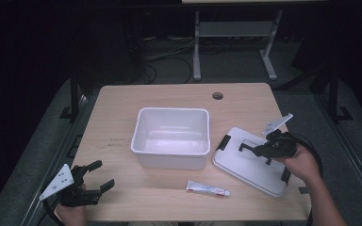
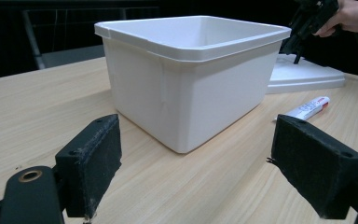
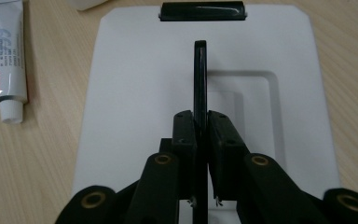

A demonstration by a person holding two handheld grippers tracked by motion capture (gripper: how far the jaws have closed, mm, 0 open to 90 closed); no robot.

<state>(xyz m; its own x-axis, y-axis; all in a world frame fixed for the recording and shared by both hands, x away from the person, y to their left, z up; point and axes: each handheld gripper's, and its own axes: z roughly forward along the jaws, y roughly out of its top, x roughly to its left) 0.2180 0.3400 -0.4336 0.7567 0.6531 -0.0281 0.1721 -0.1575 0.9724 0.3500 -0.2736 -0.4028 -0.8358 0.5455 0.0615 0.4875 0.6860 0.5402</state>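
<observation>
From the high view, the flat white plastic lid (image 1: 252, 162) with black end clips lies on the pale wooden table (image 1: 122, 117), right of the open white plastic tub (image 1: 171, 136); the right gripper (image 1: 257, 149) is clamped on its thin black handle. A small white tube (image 1: 208, 189) lies in front, its print unreadable. The left gripper view shows the left gripper (image 2: 196, 172) spread apart, facing the tub. The right gripper view shows the handle (image 3: 200, 79) pinched edge-on.

Light wood counter (image 1: 122, 122) with round cable hole (image 1: 218, 95) near far edge. Grey carpet floor (image 1: 235, 66), dark room behind. Second desk's white metal legs (image 1: 196, 47) beyond, loose cables (image 1: 169, 54) on floor. Even overhead light.
</observation>
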